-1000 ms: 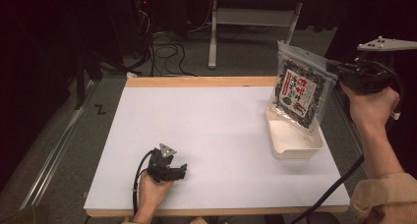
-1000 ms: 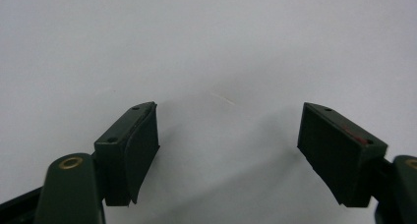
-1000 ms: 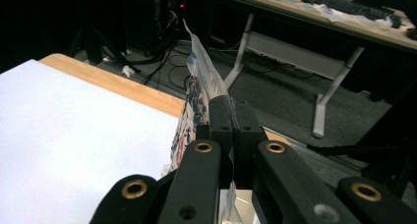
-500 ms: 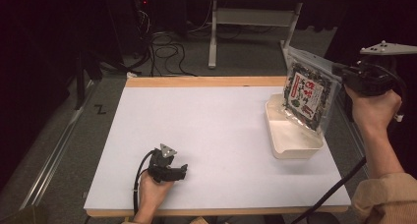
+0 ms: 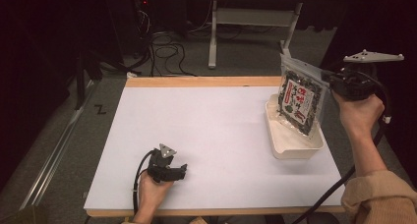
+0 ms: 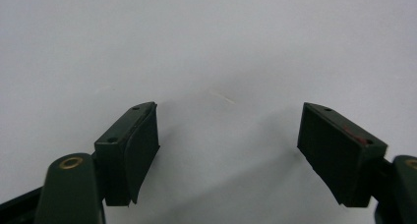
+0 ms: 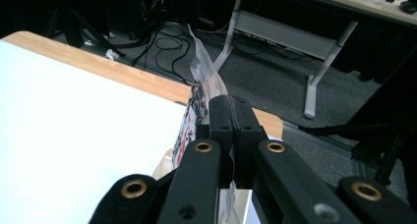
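Packet: a clear packet [image 5: 300, 98] with a dark printed label hangs upright, slightly tilted, at the right rear of the desk [image 5: 211, 130], its lower edge inside the white tray [image 5: 295, 148]
Tray: a shallow white rectangular tray sits near the right edge of the desk, its long side running front to back, with the packet's bottom resting in or just above its far half
Right tongs: the right tongs [image 5: 328, 80] are clenched on the packet's right edge, held by a hand beyond the desk's right side; in the right gripper view the two black jaws meet tight on the thin film [image 7: 204, 94], which stands edge-on ahead of them
Left tongs: the left tongs [image 5: 183, 170] are released, jaws spread wide with nothing between them, lying low on the desk near its front edge, well apart from the tray; in the left gripper view bare white desk surface [image 6: 211, 52] shows between the pads
Desk: white top with a wooden rim at the far side
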`<act>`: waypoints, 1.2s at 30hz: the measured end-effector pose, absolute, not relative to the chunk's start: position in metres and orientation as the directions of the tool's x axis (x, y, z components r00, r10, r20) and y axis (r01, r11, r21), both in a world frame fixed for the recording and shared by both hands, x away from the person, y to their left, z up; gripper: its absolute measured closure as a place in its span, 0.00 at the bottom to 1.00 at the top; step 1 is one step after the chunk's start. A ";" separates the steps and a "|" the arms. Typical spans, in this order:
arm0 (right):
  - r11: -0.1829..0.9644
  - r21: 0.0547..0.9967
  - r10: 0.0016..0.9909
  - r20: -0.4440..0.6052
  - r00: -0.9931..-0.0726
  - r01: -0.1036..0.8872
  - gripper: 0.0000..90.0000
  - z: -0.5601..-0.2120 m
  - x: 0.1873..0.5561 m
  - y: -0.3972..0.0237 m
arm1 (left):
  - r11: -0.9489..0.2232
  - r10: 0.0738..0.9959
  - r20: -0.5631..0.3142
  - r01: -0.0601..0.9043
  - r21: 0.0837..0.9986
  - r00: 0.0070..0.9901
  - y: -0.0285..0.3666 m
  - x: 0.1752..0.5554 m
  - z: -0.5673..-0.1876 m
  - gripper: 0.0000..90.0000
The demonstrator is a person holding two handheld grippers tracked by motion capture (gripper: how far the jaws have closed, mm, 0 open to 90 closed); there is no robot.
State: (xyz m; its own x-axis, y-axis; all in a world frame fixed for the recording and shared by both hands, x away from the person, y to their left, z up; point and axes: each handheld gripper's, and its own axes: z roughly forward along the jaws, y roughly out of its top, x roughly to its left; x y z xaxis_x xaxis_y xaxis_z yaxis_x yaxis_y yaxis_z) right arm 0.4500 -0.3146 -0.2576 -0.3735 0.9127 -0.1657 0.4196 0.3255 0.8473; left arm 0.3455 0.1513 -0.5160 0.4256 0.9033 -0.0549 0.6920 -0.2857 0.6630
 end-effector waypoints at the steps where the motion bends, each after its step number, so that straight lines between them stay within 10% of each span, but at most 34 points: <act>1: 0.326 0.847 0.911 -0.162 -0.379 0.420 1.00 -0.259 0.450 -0.315 | -0.286 0.903 -0.055 0.693 0.662 0.425 0.151 0.346 -0.516 0.27; 36: 0.357 0.808 0.892 -0.145 -0.428 0.470 0.97 -0.293 0.432 -0.339 | -0.268 0.918 -0.042 0.695 0.668 0.395 0.151 0.346 -0.517 0.24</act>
